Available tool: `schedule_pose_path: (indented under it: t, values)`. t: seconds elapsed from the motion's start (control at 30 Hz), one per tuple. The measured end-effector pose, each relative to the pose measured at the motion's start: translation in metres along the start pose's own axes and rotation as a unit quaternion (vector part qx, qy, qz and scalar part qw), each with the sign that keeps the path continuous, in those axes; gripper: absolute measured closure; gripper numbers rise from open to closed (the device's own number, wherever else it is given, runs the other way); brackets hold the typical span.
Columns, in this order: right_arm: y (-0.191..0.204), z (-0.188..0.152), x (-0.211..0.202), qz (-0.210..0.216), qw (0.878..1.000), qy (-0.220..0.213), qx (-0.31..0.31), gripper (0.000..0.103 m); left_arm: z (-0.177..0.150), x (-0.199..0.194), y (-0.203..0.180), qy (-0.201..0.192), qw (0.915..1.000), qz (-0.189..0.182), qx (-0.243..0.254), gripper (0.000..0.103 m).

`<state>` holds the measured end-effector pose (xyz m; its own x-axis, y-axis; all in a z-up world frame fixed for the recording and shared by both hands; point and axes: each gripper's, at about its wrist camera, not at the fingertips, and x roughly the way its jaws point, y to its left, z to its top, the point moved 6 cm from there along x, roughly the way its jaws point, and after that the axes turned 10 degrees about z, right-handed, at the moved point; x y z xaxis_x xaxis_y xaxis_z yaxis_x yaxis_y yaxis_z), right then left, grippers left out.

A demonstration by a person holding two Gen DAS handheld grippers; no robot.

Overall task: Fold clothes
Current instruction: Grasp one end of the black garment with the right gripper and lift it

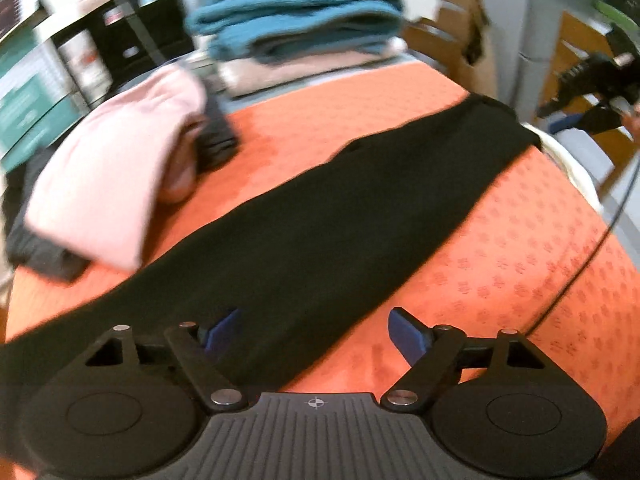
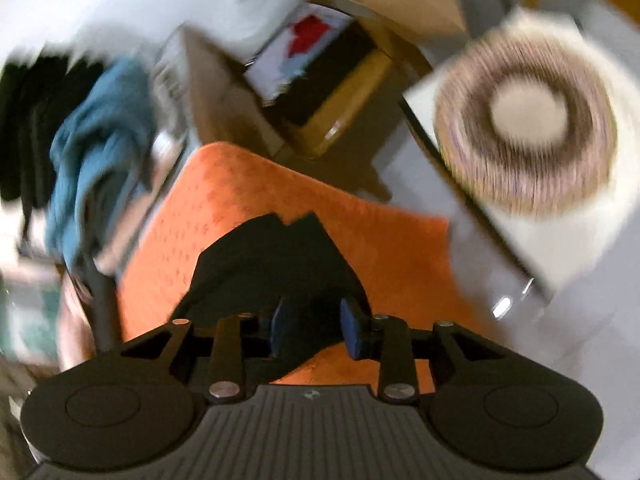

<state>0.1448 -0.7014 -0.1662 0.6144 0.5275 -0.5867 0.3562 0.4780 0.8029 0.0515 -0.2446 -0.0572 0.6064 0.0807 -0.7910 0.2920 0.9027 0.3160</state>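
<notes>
A black garment (image 1: 320, 208) lies as a long diagonal strip on the orange tablecloth (image 1: 520, 260). My left gripper (image 1: 316, 334) hovers open over its near end, the blue pads wide apart and nothing between them. In the right wrist view, my right gripper (image 2: 314, 330) is over the garment's other end (image 2: 272, 264). Its jaws are narrowed, and black cloth fills the gap between the pads. That view is blurred, so a grip is not clear. The right gripper's dark body (image 1: 592, 80) also shows at the far right of the left wrist view.
A pink garment pile (image 1: 120, 168) lies on the left of the table. A folded stack with teal pieces (image 1: 296, 20) stands at the back. Wooden chairs (image 1: 580, 52) and a cardboard box (image 1: 460, 20) are beyond the table's edge. A thin black cable (image 1: 592, 256) crosses the cloth on the right.
</notes>
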Motion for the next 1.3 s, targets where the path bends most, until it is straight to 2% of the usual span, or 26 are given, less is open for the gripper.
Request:
schedule_pose_path:
  t: [0.07, 0.13, 0.27, 0.3, 0.37, 0.4, 0.43, 0.47, 0.5, 0.57, 0.73, 0.83, 1.0, 1.07, 1.17, 1.2, 1.27, 1.3]
  values:
    - [-0.017, -0.008, 0.004, 0.024, 0.997, -0.011, 0.066, 0.063, 0.004, 0.005, -0.01, -0.005, 0.9997, -0.003, 0.025, 0.03]
    - [-0.031, -0.017, 0.01, 0.044, 0.991, -0.018, 0.122, 0.051, 0.006, 0.01, -0.018, -0.008, 0.999, -0.009, 0.043, 0.04]
    - [-0.045, -0.032, 0.025, 0.074, 0.978, -0.02, 0.196, 0.048, 0.005, 0.023, -0.025, 0.007, 0.9983, -0.016, 0.055, 0.049]
    - [-0.046, -0.036, 0.029, 0.084, 0.974, -0.02, 0.21, 0.048, 0.004, 0.026, -0.026, 0.012, 0.9982, -0.018, 0.056, 0.056]
    - [-0.048, -0.036, 0.032, 0.106, 0.968, -0.031, 0.226, 0.061, 0.003, 0.03, -0.025, 0.023, 0.9986, -0.019, 0.044, 0.069]
    - [-0.047, -0.036, 0.031, 0.115, 0.966, -0.039, 0.23, 0.081, 0.002, 0.033, -0.023, 0.028, 0.9988, -0.022, 0.032, 0.082]
    - [-0.044, -0.033, 0.029, 0.115, 0.967, -0.048, 0.224, 0.093, 0.003, 0.034, -0.021, 0.031, 0.999, -0.025, 0.021, 0.096]
    - [-0.04, -0.03, 0.026, 0.114, 0.968, -0.057, 0.217, 0.098, 0.003, 0.035, -0.019, 0.033, 0.9991, -0.027, 0.01, 0.098]
    - [-0.032, -0.025, 0.021, 0.112, 0.972, -0.064, 0.195, 0.098, 0.004, 0.035, -0.017, 0.029, 0.9992, -0.027, 0.002, 0.099]
    - [-0.013, -0.014, 0.012, 0.12, 0.977, -0.075, 0.157, 0.099, 0.008, 0.031, -0.013, 0.02, 0.9995, -0.021, -0.01, 0.099]
    - [0.046, 0.012, -0.014, 0.16, 0.981, -0.089, 0.07, 0.099, 0.025, 0.008, -0.002, -0.015, 0.9984, -0.013, -0.053, 0.099]
    - [0.048, 0.021, -0.014, 0.153, 0.982, -0.09, 0.062, 0.099, 0.028, 0.004, -0.001, -0.015, 0.9974, -0.022, -0.066, 0.099]
    - [-0.008, 0.013, 0.015, 0.071, 0.99, -0.067, 0.105, 0.098, 0.018, 0.015, -0.009, 0.019, 0.9958, -0.048, -0.075, 0.093]
    - [-0.025, 0.006, 0.02, 0.052, 0.989, -0.063, 0.122, 0.093, 0.013, 0.015, -0.01, 0.027, 0.9941, -0.061, -0.086, 0.091]
    - [-0.043, -0.005, 0.022, 0.037, 0.987, -0.061, 0.141, 0.087, 0.011, 0.009, -0.007, 0.025, 0.9927, -0.065, -0.099, 0.08]
    - [-0.044, -0.007, 0.021, 0.043, 0.986, -0.062, 0.147, 0.085, 0.01, 0.007, -0.005, 0.024, 0.9922, -0.065, -0.103, 0.073]
    - [-0.046, -0.011, 0.019, 0.057, 0.984, -0.064, 0.159, 0.07, 0.009, 0.003, -0.003, 0.022, 0.9912, -0.067, -0.112, 0.068]
    - [-0.046, -0.013, 0.019, 0.069, 0.982, -0.065, 0.166, 0.056, 0.009, 0.003, 0.0, 0.023, 0.9906, -0.066, -0.118, 0.066]
